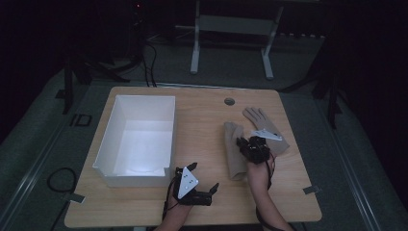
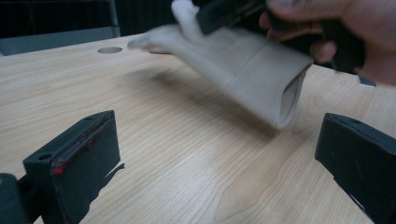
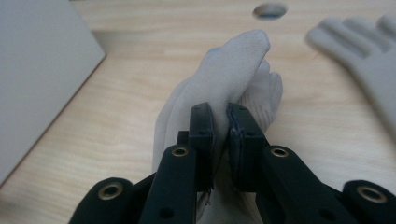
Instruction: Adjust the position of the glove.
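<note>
Right gripper [image 3: 222, 123] clamped on the folded beige fabric glove [image 3: 224, 79], pinched between its jaws at the bench's [image 1: 202, 130] four o'clock. A second flat beige glove [image 1: 262, 122] lies just beside it, toward two o'clock. Left gripper [image 1: 204, 179] hovers at six o'clock, jaws wide apart, holding nothing. White open-topped box [image 1: 137, 137] sits at nine o'clock. No readable writing on anything here.

I see a pale beige fabric glove [image 3: 224, 79] pinched between the matte black jaws of my right gripper [image 3: 221, 130]. A second glove [image 1: 265, 126], the same beige, lies on the light wooden table [image 1: 202, 130] with its fine brown grain. The open rectangular box [image 1: 137, 139] is plain white. My left gripper [image 1: 204, 185] is black with a light grey triangular plate, and red traces edge its pad.
</note>
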Motion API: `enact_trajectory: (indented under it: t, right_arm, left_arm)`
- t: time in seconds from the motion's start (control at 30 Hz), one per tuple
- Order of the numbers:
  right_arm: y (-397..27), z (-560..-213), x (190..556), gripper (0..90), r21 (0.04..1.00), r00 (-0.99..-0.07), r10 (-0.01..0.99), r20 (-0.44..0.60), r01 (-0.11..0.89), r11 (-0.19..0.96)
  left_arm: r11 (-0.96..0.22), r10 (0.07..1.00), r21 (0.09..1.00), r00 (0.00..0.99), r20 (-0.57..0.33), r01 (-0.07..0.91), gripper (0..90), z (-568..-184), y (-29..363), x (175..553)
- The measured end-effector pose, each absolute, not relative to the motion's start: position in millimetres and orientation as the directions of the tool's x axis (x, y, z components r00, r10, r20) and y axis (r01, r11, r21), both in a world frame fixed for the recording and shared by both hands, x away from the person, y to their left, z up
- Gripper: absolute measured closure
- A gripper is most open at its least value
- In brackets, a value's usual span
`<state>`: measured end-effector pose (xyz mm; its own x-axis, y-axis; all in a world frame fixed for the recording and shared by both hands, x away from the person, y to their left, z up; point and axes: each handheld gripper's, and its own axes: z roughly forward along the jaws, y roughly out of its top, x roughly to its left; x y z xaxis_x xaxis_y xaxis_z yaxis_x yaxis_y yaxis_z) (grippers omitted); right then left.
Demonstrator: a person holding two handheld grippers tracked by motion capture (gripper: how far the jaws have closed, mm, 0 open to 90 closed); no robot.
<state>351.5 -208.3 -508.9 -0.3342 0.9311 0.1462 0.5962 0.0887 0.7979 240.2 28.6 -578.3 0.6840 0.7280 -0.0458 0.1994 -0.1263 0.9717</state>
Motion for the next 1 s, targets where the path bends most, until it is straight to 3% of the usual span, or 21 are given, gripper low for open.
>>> enact_trajectory:
  t: [0.2, 0.47, 0.63, 0.67, 0.77, 1.0]
  right_arm:
    - [-199.0, -544.4, 358.8, 80.6, 0.75, -0.311, 0.94, 0.139, 0.653, 0.105]
    - [-194.0, -564.4, 358.5, 74.0, 0.74, -0.298, 0.944, 0.142, 0.665, 0.099]
    - [-192.1, -566.4, 357.3, 70.0, 0.751, -0.304, 0.945, 0.122, 0.651, 0.112]
    - [-191.3, -566.3, 356.7, 62.9, 0.755, -0.314, 0.942, 0.121, 0.645, 0.118]
    - [-190.9, -562.6, 355.5, 55.7, 0.759, -0.33, 0.937, 0.113, 0.637, 0.133]
    - [-204.8, -536.1, 355.3, 55.3, 0.809, -0.405, 0.913, 0.043, 0.551, 0.206]
  left_arm:
    - [-0.125, 0.728, 0.972, 0.684, -0.047, 0.2, 0.2, -578.3, 28.8, 240.5]
    - [-0.125, 0.727, 0.972, 0.685, -0.047, 0.199, 0.2, -578.4, 28.7, 240.4]
    - [-0.126, 0.727, 0.972, 0.685, -0.046, 0.199, 0.2, -578.4, 28.6, 240.4]
    - [-0.125, 0.727, 0.972, 0.685, -0.047, 0.199, 0.2, -578.4, 28.7, 240.4]
    - [-0.125, 0.727, 0.972, 0.685, -0.047, 0.199, 0.2, -578.4, 28.7, 240.4]
    - [-0.124, 0.726, 0.972, 0.686, -0.049, 0.201, 0.2, -578.3, 28.9, 240.5]
